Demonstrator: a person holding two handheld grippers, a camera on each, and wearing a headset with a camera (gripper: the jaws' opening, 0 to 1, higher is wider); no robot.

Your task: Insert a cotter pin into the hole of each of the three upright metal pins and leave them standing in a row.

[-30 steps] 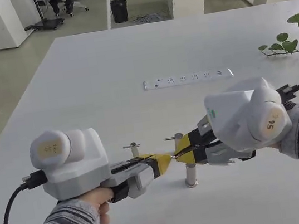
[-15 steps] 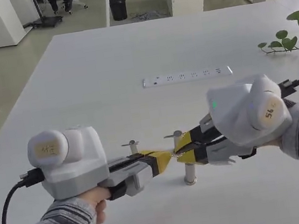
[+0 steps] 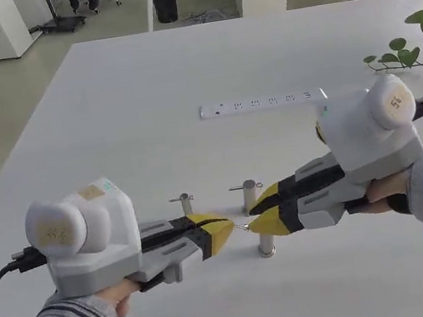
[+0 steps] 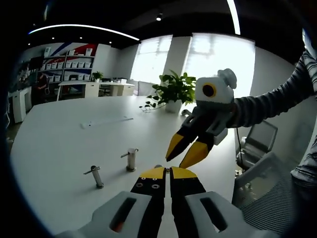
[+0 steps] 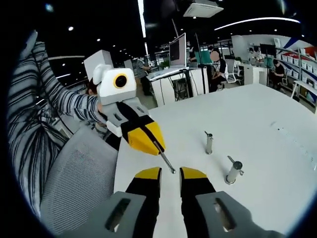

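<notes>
Two of the three upright metal pins, the first metal pin (image 3: pixel 186 204) and the second metal pin (image 3: pixel 249 191), are already crossed by cotter pins. The third metal pin (image 3: pixel 266 246) is seen standing nearer on the white table (image 3: pixel 111 126), with its top hidden behind the right gripper (image 3: pixel 252 215). In the pictures of a moment ago, the yellow tips of both tools seemed closed together on the loose cotter pin (image 3: pixel 242 226). Now the right gripper's jaws are spread apart and its body is rolled upward, so the cotter pin is left clamped in the left gripper (image 3: pixel 230 230) alone, jutting from the pinched tips towards the third metal pin. A handover is therefore judged complete, and the last insertion is judged to be outstanding. In the right gripper view the cotter pin is shown plainly as a thin rod projecting from the closed yellow tips and ending just above the gap between the parted jaws. In the left gripper view it is hardly made out beyond that tool's own tips. The base of the third metal pin is given by the head view, whereas the two pinned ones are seen side by side in each gripper view.
</notes>
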